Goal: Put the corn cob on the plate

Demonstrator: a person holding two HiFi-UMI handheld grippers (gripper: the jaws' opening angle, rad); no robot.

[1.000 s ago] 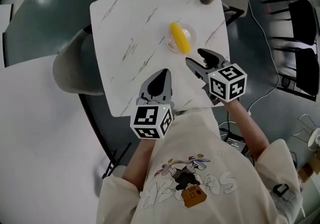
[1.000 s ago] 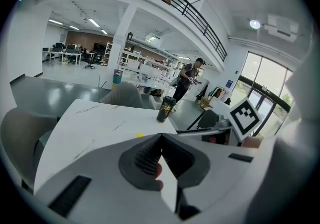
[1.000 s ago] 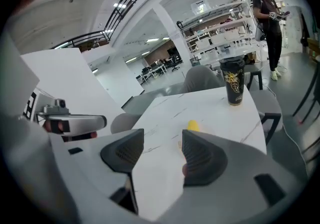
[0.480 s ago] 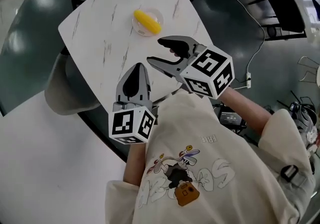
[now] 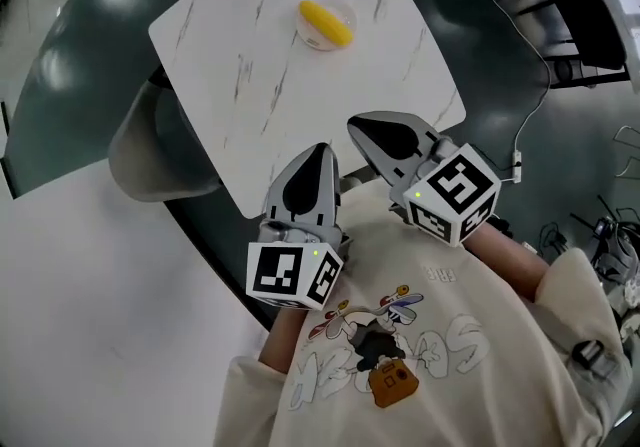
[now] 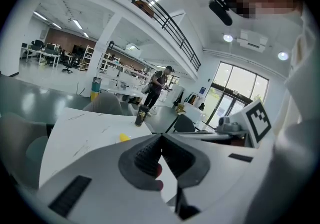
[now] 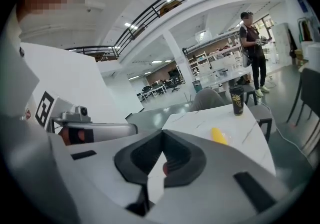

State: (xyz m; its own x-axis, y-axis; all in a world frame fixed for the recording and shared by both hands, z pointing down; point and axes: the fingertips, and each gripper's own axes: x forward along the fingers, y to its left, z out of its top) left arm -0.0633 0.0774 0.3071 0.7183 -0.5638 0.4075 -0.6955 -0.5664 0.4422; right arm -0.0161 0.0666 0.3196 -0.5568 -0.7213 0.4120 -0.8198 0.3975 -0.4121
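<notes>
Hovering over the near corner of the white marble-patterned table (image 5: 250, 85), the left gripper (image 5: 318, 148) and the right gripper (image 5: 354, 124) are sitting side by side, just apart, both pointing toward the far side. Each is showing its jaws pressing fully together with nothing between them, as the left gripper (image 6: 161, 136) and the right gripper (image 7: 162, 132) make plain in their own views. The corn cob (image 5: 326, 23) is lying on the clear plate (image 5: 350, 13), well ahead of both tips and touching neither. From the left gripper it is peeking out as a yellow tip (image 6: 124, 138) just left of the closed jaws; from the right gripper it is lying ahead and to the right (image 7: 218, 135). Beyond the plate, a dark cup (image 7: 236, 99) is standing upright near the table's far edge. A person (image 7: 252, 50) is standing farther off, past the cup.
</notes>
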